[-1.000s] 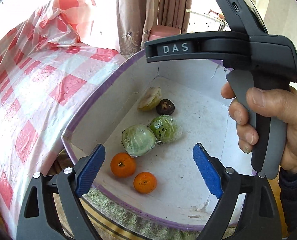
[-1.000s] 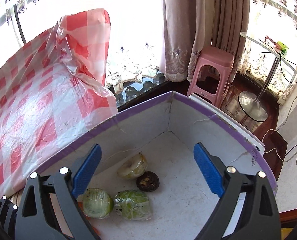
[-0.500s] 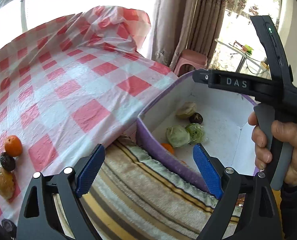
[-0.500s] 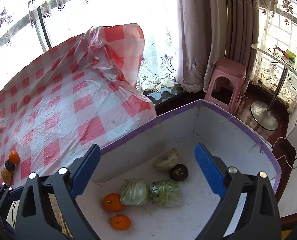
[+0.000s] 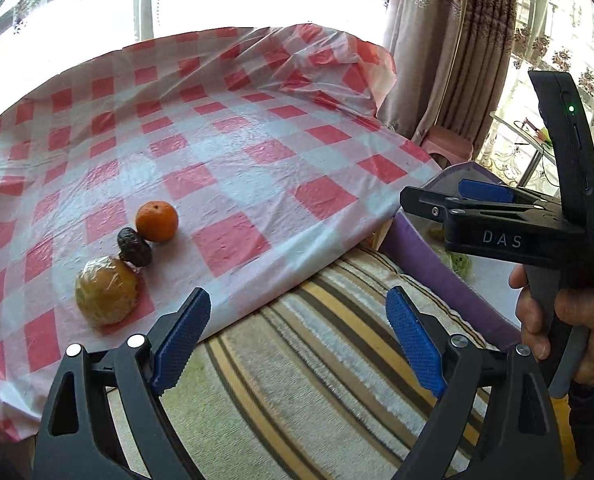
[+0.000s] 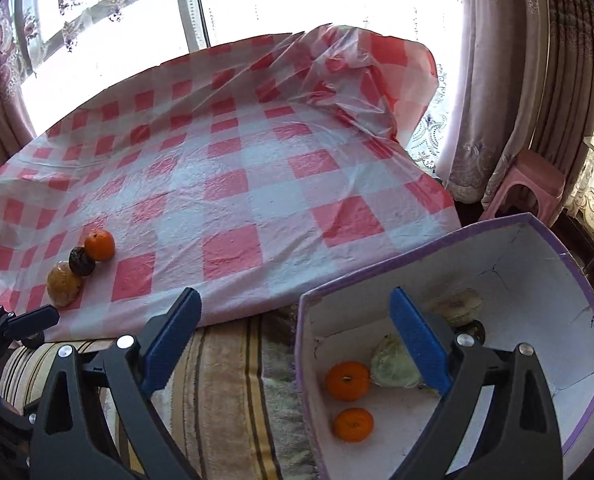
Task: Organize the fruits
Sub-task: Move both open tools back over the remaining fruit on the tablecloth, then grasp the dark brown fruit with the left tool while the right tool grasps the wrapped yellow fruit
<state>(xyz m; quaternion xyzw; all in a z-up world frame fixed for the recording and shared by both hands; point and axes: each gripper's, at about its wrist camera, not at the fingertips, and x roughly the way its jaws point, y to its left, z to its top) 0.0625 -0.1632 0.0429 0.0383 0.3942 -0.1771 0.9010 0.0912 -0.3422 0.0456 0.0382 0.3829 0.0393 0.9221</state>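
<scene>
Fruits left to sort sit in a touching row on the checked tablecloth (image 5: 233,168), at the left of both views: an orange (image 5: 156,221), a small dark wrinkled fruit (image 5: 134,246) and a yellowish fruit wrapped in clear film (image 5: 107,290). Others already lie in the white box with purple rim (image 6: 449,248) at lower right. The left gripper (image 5: 297,336) and right gripper (image 6: 297,336) both stand spread wide with nothing between their blue pads. The orange looks light and firm, best pinched across its middle; the film on the wrapped fruit is likely slippery, so a squeeze around its widest part seems wise; the dark one may be soft and bruise easily.
</scene>
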